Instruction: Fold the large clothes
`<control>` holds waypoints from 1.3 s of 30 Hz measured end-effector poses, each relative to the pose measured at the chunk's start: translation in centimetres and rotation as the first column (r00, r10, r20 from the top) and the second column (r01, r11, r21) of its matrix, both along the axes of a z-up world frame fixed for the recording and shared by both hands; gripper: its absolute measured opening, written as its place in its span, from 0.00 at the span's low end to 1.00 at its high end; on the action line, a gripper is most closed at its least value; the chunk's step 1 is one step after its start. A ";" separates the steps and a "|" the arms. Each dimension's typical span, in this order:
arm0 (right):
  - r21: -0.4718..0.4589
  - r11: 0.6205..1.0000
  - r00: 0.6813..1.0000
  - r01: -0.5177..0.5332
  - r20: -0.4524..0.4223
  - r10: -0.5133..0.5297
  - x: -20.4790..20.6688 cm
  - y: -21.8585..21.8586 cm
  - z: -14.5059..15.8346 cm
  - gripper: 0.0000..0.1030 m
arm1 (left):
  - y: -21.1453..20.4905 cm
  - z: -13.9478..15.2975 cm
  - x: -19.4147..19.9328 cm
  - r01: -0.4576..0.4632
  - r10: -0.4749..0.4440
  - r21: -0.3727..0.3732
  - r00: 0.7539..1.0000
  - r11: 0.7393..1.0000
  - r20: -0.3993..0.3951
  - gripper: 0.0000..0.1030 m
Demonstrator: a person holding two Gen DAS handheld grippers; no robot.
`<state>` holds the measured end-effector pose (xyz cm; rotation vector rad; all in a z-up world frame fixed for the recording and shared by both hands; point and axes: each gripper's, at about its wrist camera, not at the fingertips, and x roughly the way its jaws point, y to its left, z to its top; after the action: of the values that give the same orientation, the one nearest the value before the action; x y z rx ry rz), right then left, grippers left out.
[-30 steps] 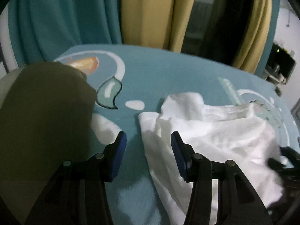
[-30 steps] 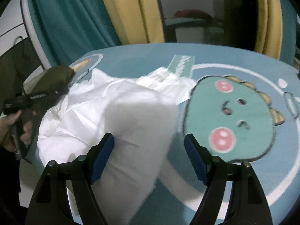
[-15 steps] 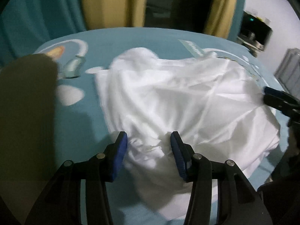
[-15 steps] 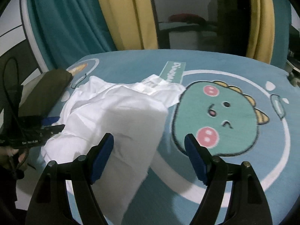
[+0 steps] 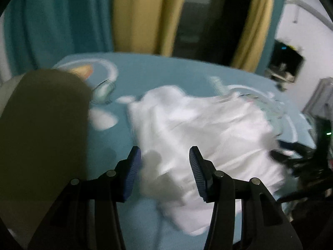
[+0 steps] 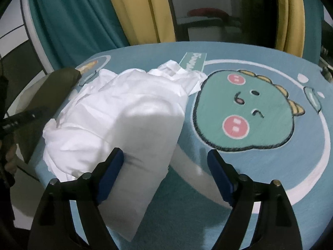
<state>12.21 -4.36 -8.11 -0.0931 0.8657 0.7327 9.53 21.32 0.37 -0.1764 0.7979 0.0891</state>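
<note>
A crumpled white garment (image 5: 208, 133) lies in a heap on the teal cartoon-print cover (image 5: 158, 73). It also shows in the right wrist view (image 6: 124, 116). My left gripper (image 5: 164, 173) is open and empty, hovering over the garment's near left edge. My right gripper (image 6: 165, 177) is open wide and empty, just above the garment's near corner, with its left finger (image 6: 110, 175) over the cloth. The right gripper shows as a dark blur at the far right of the left wrist view (image 5: 295, 158).
A folded olive-brown garment (image 5: 41, 129) lies at the left edge of the cover, also in the right wrist view (image 6: 54, 91). A green dinosaur print (image 6: 245, 112) fills the cover's right half. Teal and yellow curtains (image 6: 133, 12) hang behind.
The left wrist view has swung back and pulled away from the white garment, which now lies farther ahead. The right gripper has dropped closer to the garment's near corner. Both stay open.
</note>
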 end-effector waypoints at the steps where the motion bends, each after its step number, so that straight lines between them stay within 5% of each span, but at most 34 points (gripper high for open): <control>1: -0.002 1.000 1.000 0.001 0.005 -0.001 -0.1 0.1 -0.1 0.81 | -0.7 0.0 0.4 0.024 -0.024 -0.001 1.000 1.000 0.000 0.50; 6: 0.007 1.000 1.000 0.015 0.017 -0.015 -0.3 -0.4 1.2 0.81 | -5.7 -0.1 2.4 0.173 -0.173 0.005 0.985 0.985 0.003 0.50; 10: 0.064 0.996 0.995 0.069 0.061 -0.073 0.5 -2.0 3.1 0.81 | -8.8 -0.3 4.3 0.220 -0.221 0.089 0.975 0.972 0.002 0.50; 14: 0.015 0.994 0.989 0.108 0.102 -0.109 2.6 -1.6 3.0 0.81 | -9.5 -0.7 5.6 0.260 -0.262 0.078 0.965 0.963 0.018 0.50; 18: -0.019 0.995 0.994 0.101 0.047 -0.100 4.3 0.0 1.5 0.81 | -8.6 -3.2 7.8 0.223 -0.218 0.057 0.972 0.973 -0.088 0.50; 22: -0.070 0.995 0.997 0.072 0.033 -0.069 4.4 2.2 0.3 0.81 | -6.7 -4.2 7.6 0.190 -0.188 0.012 0.976 0.982 -0.114 0.51; 34: -0.082 0.995 0.997 0.052 0.065 -0.046 3.3 3.6 1.0 0.81 | -4.6 -3.2 5.5 0.151 -0.148 0.022 0.984 0.988 -0.094 0.57; 39: -0.035 0.998 0.997 0.045 0.059 -0.043 2.3 2.0 2.4 0.81 | -1.1 -1.7 3.5 0.040 -0.038 0.033 0.998 0.999 -0.053 0.57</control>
<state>14.53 -2.36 -5.70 -0.1271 0.8227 0.6704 13.06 20.27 -1.36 -0.1270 0.8516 0.0704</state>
